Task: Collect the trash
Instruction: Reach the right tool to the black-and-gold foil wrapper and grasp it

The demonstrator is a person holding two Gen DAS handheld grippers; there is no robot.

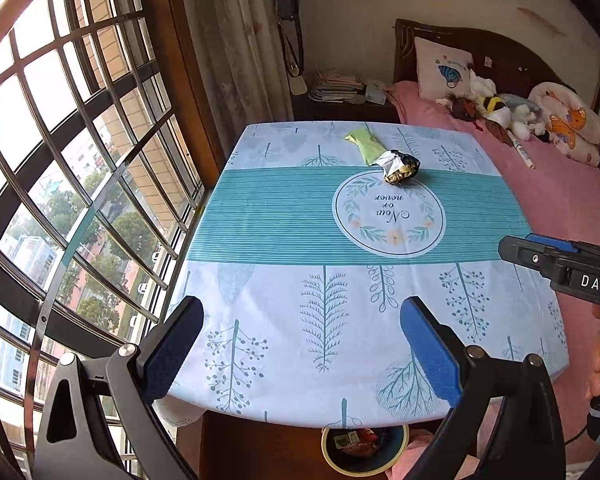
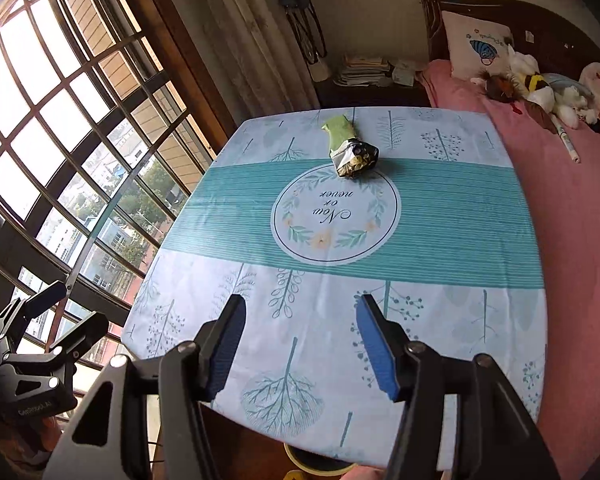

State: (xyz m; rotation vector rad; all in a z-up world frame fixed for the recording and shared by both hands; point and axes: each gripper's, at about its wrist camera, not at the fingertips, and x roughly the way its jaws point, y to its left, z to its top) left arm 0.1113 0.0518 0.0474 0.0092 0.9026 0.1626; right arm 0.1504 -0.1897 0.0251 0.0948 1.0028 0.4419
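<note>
A crumpled black, gold and silver wrapper (image 1: 401, 166) (image 2: 355, 157) lies on the far middle of the table, touching a green packet (image 1: 363, 144) (image 2: 339, 133) just behind it. My left gripper (image 1: 300, 316) is open and empty above the table's near edge. My right gripper (image 2: 300, 312) is open and empty, also over the near edge; it shows at the right of the left wrist view (image 1: 556, 260). A trash bin (image 1: 364, 452) (image 2: 320, 464) with wrappers inside stands on the floor under the near edge.
The table wears a blue-and-teal cloth (image 1: 292, 232) (image 2: 460, 216). A barred window (image 1: 68, 160) is on the left. A pink bed (image 1: 560, 184) with plush toys (image 1: 500, 112) touches the table's right side. A nightstand with books (image 1: 336, 88) stands behind.
</note>
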